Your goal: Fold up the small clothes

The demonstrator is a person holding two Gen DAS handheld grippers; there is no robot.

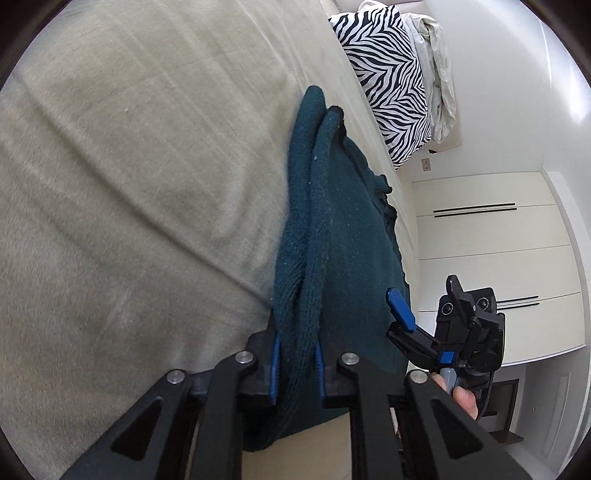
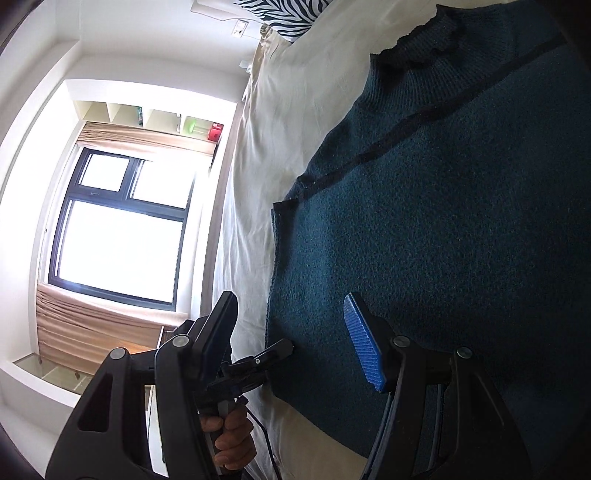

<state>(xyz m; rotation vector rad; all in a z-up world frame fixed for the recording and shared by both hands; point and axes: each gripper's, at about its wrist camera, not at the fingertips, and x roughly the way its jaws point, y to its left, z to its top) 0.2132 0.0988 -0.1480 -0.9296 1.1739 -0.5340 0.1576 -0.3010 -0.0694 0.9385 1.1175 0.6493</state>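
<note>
A dark teal knitted sweater (image 1: 332,229) lies on the bed (image 1: 129,184), over the pale beige sheet. In the left wrist view its long axis runs away from the camera toward the zebra-striped pillow (image 1: 384,74) at the head of the bed, with a rumpled light blanket (image 1: 439,74) just beyond that pillow. The near edge of the sweater is gathered into thick rolled folds that stand up from the sheet.

The left gripper (image 1: 297,363) has its blue-padded jaws closed tight on those folds, the knit bunched between them.

The right gripper (image 2: 291,343) stands wide apart, one blue ribbed pad over the flat teal cloth and the other jaw off beyond the sweater's edge, nothing between them. In its view the sweater spreads flat across the sheet, a dark seam running slantwise over it and the ribbed collar (image 2: 417,33) at the far end, toward the pillow. Seen from the left wrist, this gripper sits beside the sweater's right edge, with a person's fingertips (image 1: 465,398) on its handle.

Past the bed are a bright window (image 2: 118,229) with tan curtains and white wardrobe doors (image 1: 491,266)
</note>
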